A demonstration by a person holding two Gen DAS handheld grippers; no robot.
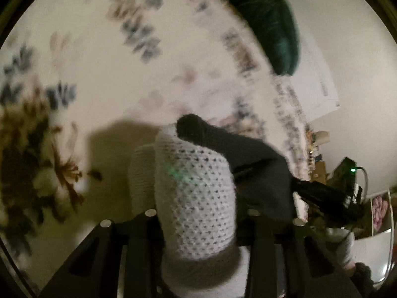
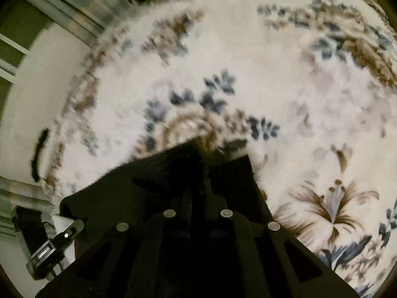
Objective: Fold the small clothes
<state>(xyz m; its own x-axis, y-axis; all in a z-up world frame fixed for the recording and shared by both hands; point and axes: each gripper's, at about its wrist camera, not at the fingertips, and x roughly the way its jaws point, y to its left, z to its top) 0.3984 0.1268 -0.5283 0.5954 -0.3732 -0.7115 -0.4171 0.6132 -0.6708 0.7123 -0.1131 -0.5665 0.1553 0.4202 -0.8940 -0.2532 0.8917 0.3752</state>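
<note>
In the left wrist view, my left gripper [image 1: 198, 213] is shut on a sock with a white knit body [image 1: 196, 193] and a dark grey part [image 1: 248, 149] draped to the right, held above the floral rug [image 1: 99, 62]. The cloth hides the fingertips. In the right wrist view, my right gripper [image 2: 206, 164] is shut on a dark cloth [image 2: 148, 181] that hangs to the left over its fingers, above the same rug [image 2: 248, 74]. The view is blurred by motion.
A dark green cushion [image 1: 270, 24] lies at the rug's far edge. The other gripper [image 1: 325, 193] shows at right, with clutter [image 1: 347, 173] by the wall. A black device [image 2: 49, 248] and a dark strip [image 2: 38, 151] lie on the floor at left.
</note>
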